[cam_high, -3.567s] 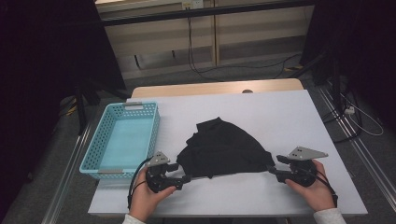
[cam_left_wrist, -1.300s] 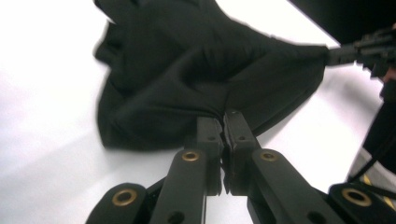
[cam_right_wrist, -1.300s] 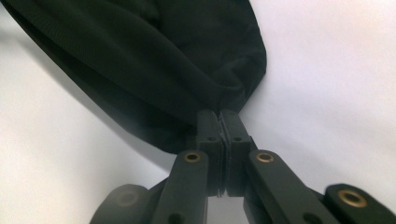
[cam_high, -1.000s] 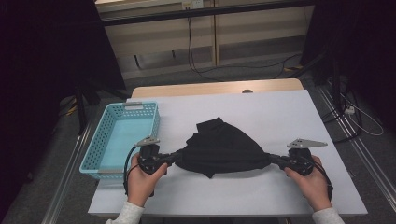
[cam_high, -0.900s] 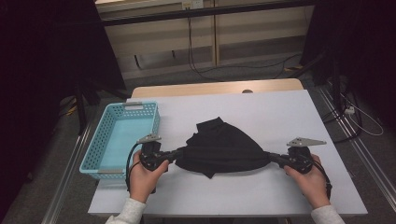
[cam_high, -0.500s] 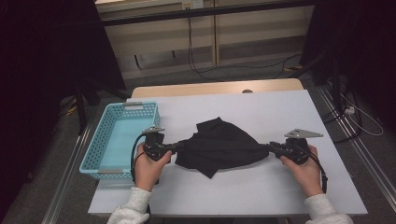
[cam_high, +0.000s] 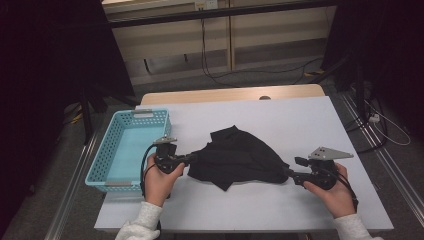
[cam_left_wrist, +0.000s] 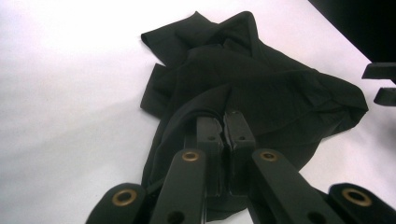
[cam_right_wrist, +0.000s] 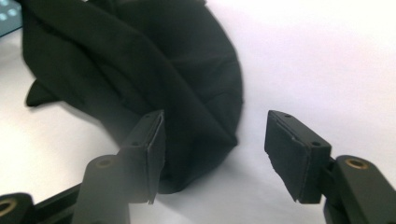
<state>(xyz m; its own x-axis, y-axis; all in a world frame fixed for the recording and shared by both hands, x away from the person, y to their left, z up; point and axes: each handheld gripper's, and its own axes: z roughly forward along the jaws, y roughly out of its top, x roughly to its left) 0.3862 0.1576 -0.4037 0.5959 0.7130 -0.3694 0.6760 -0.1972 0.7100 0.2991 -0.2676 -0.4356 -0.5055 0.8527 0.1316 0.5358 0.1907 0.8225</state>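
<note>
Matte black cloth (cam_high: 236, 159), soft and creased, lies bunched mid-table (cam_high: 300, 120). Left gripper (cam_left_wrist: 225, 122) is clamped on its folded edge. Right gripper (cam_right_wrist: 212, 149) has just been opening; the cloth's corner lies loose between its pads. Beyond, a perforated blue plastic basket (cam_high: 114, 150).

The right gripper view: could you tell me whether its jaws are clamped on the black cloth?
No, the right gripper stands open, the black cloth lying loose between its jaws.
</note>
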